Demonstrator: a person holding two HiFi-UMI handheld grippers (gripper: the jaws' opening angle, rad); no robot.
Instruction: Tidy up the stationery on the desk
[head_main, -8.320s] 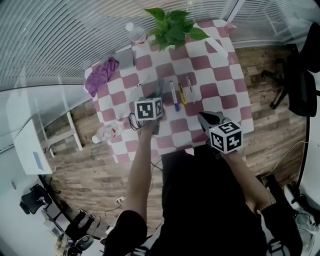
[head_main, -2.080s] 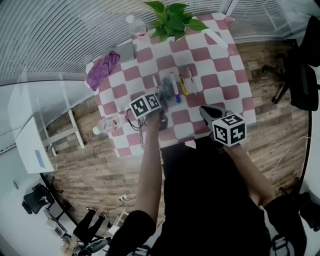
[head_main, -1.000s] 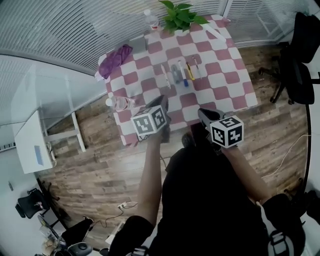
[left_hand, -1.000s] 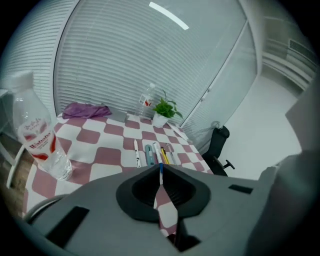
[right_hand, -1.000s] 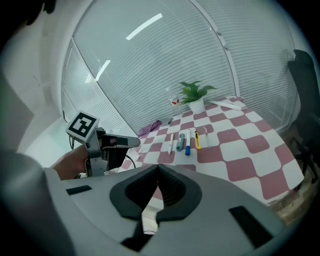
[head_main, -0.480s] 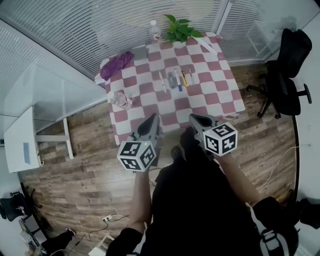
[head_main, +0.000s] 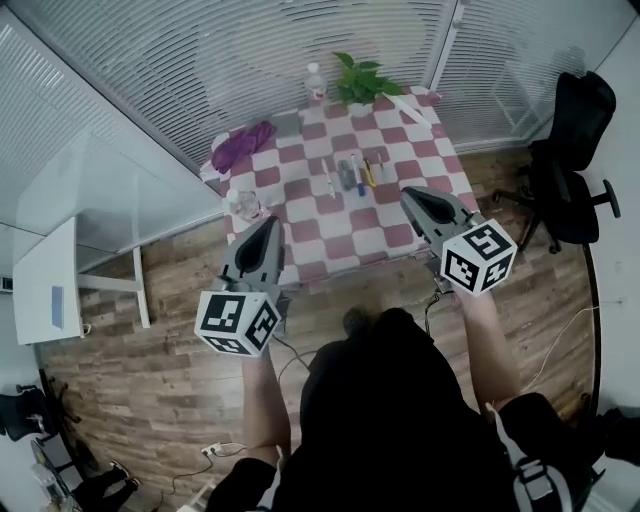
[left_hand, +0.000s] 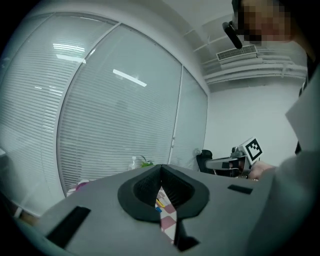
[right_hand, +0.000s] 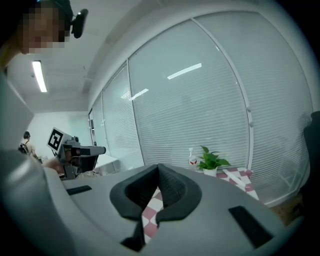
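Pens (head_main: 352, 176) lie in a row mid-counter (head_main: 412, 150), long axes 12-to-6. They sit at 2 o'clock from the left hand-held gripper (head_main: 267, 224) and 10 o'clock from the right hand-held gripper (head_main: 410, 196), which looks nearer. Both are pressed together, empty.

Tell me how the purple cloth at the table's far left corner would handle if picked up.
The purple cloth lies crumpled in soft folds, so it is probably floppy and would drape from a grip. It sits low, so it is likely light. A push would probably bunch it.
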